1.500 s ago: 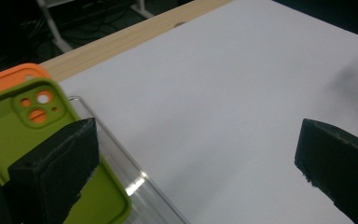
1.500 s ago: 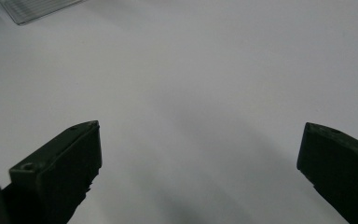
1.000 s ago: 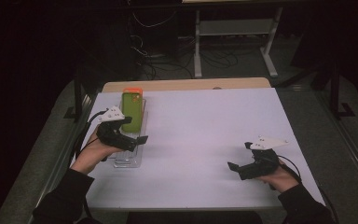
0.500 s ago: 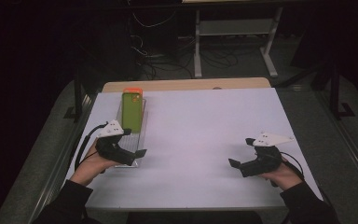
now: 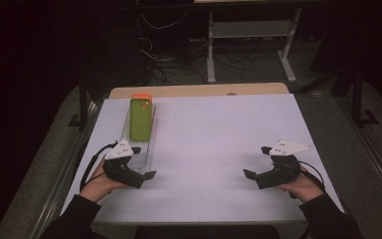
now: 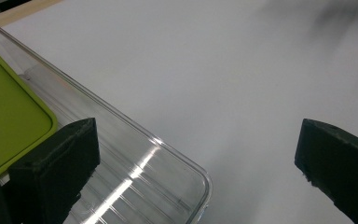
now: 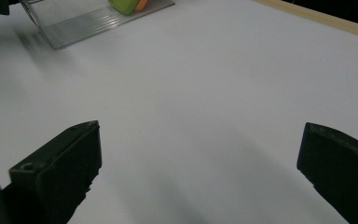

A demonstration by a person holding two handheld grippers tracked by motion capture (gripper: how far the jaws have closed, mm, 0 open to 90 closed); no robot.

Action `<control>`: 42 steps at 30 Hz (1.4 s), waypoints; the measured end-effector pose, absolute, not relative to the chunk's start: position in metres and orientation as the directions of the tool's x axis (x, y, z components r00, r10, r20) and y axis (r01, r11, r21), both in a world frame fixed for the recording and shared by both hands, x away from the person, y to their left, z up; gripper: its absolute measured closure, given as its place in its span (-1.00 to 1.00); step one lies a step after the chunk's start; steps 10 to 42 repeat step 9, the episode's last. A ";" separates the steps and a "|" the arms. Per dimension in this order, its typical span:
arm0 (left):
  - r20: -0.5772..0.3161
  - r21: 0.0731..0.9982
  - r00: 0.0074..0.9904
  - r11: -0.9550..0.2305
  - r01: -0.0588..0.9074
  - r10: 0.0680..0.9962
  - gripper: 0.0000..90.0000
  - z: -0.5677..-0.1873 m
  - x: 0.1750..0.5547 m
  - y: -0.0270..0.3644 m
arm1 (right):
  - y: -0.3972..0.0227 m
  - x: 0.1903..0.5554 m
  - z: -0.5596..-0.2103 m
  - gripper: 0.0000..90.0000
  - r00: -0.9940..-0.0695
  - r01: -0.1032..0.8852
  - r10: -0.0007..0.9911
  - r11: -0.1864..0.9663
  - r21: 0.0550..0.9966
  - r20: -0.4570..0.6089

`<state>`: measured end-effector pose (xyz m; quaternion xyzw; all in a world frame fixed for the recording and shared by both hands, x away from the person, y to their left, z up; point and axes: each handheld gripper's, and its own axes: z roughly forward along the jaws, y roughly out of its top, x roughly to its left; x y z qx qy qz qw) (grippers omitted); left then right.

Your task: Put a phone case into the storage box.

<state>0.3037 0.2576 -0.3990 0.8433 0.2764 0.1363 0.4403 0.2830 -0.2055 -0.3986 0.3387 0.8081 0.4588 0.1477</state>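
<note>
One clear plastic tray point(image 5: 140, 149) lies along the left side of the white surface point(image 5: 214, 144), holding a green phone point(image 5: 140, 118) at its far end, with an orange edge point(image 5: 141, 96) just beyond it. No writing is legible. Left gripper point(image 5: 138, 164) hovers at the tray's near end, jaws wide apart; right gripper point(image 5: 257, 162) sits well apart, jaws likewise spread, gripping nothing.

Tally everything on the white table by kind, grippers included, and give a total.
Clear ribbed plastic tray: 1
Green phone case: 1
Orange phone case under the green one: 1
Black two-jaw grippers, left gripper and right gripper: 2
Total: 5
</note>
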 end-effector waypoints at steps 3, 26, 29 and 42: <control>-0.017 0.826 0.811 -0.449 0.341 0.584 -1.00 -0.399 0.303 0.258 | -0.205 0.283 -0.398 -1.00 -0.728 0.412 0.682 0.349 0.842 0.073; -0.013 0.823 0.814 -0.456 0.339 0.581 -1.00 -0.398 0.304 0.259 | -0.206 0.283 -0.398 -1.00 -0.728 0.409 0.681 0.347 0.844 0.073; -0.013 0.823 0.814 -0.456 0.339 0.581 -1.00 -0.398 0.304 0.259 | -0.206 0.283 -0.398 -1.00 -0.728 0.409 0.681 0.347 0.844 0.073; -0.013 0.823 0.814 -0.456 0.339 0.581 -1.00 -0.398 0.304 0.259 | -0.206 0.283 -0.398 -1.00 -0.728 0.409 0.681 0.347 0.844 0.073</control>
